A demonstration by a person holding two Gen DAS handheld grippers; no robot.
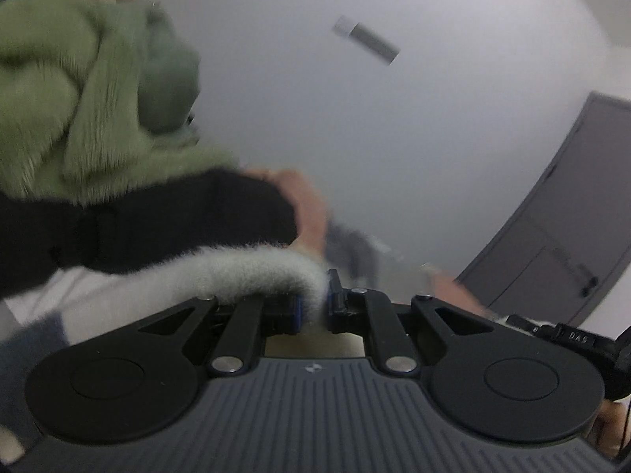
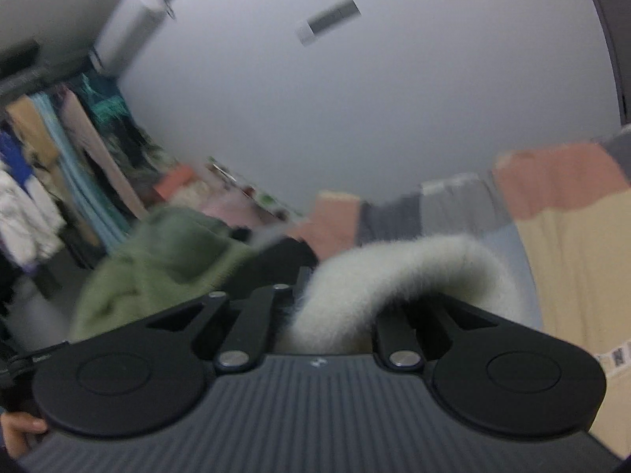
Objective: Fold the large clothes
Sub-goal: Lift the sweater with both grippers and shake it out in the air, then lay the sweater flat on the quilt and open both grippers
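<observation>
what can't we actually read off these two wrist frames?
- Left wrist: the fluffy white garment edge runs behind the black fuzzy fabric; its full shape is hidden.
- Right wrist: the right gripper has its jaw tips buried under that white edge.
- Both views: motion-blurred; green fleece garment has no readable outline.

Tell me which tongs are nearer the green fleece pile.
Left. The left tongs have the green fleece pile looming close beside them to the left; from the right tongs it sits farther ahead-left. Both grip white fuzzy fabric.
</observation>
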